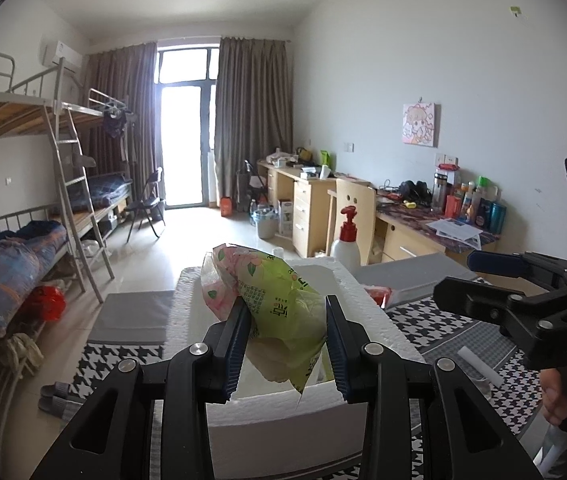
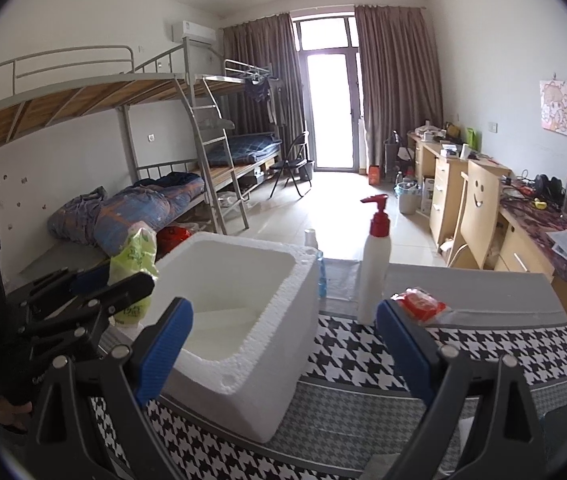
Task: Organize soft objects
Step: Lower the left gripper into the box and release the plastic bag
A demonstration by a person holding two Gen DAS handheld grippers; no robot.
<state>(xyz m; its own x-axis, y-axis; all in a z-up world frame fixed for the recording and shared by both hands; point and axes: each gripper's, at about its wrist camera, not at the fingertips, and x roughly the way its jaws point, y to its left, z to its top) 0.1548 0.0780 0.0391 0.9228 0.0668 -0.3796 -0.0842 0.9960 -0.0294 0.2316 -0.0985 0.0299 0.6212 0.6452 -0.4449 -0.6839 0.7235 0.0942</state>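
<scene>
Two claws noted. My left claw grips a green and pink plastic packet between its blue pads, held above the white foam box on the houndstooth cloth. My right claw stands wide and empty; a red packet lies just beyond it, beside the pump bottle.

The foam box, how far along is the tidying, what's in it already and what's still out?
Done: nothing soft shows inside the foam box yet; what is visible of its inside looks bare. In hand: the left gripper is shut on a green and pink soft pack, held over the box. Left: the red packet lies on the table beside the pump bottle, and the right gripper is open and empty.
</scene>
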